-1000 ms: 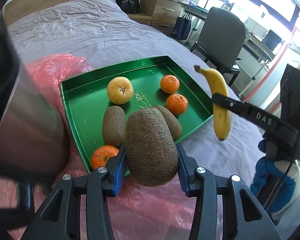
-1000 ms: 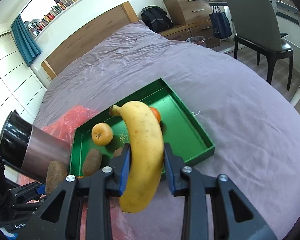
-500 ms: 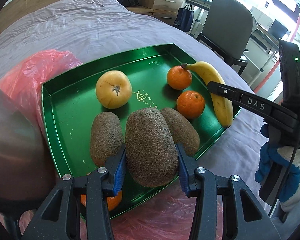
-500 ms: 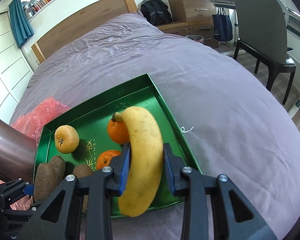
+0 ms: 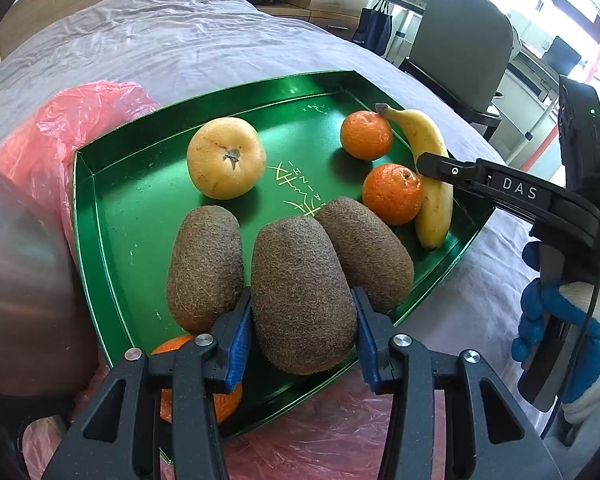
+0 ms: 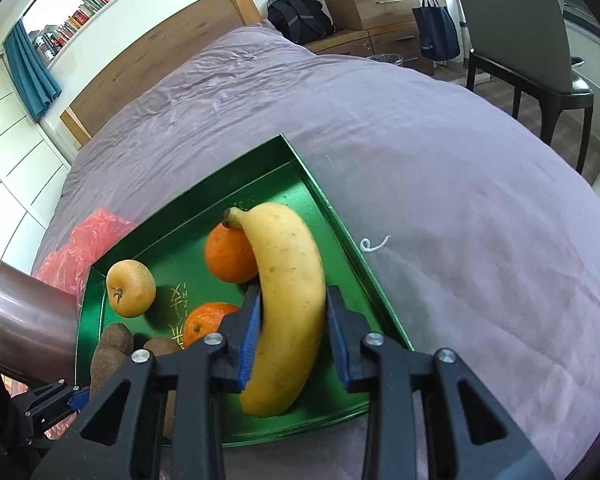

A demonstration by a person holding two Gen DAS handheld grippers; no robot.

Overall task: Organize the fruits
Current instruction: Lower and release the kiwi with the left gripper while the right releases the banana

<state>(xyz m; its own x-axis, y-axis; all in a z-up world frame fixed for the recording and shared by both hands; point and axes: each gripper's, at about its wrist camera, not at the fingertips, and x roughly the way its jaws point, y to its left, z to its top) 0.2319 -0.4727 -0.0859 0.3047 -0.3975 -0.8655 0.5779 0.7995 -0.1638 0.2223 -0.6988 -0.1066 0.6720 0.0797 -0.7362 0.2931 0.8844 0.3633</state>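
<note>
A green tray point(image 5: 100, 240) lies on the bed. In it are a yellow apple point(image 5: 226, 158), two oranges point(image 5: 366, 135) point(image 5: 392, 194), and two kiwis point(image 5: 206, 272) point(image 5: 366, 252). My left gripper point(image 5: 302, 332) is shut on a third kiwi point(image 5: 302, 300), low between those two. My right gripper point(image 6: 292, 332) stands slightly open around the banana point(image 6: 288, 296), which lies in the tray point(image 6: 352, 240) by its right wall, against an orange point(image 6: 226, 254). The banana also shows in the left wrist view point(image 5: 428, 172). Another orange point(image 5: 204, 392) sits under my left fingers.
A red plastic bag point(image 5: 80, 120) lies under and left of the tray. A metal cylinder point(image 5: 20, 280) stands close at the left. The purple bedspread point(image 6: 440, 160) stretches right and beyond. A chair point(image 6: 520, 32) and drawers stand past the bed.
Both grippers came down toward the tray. The kiwi went down between the two kiwis. The banana came to rest in the tray and the right jaws widened a little.
</note>
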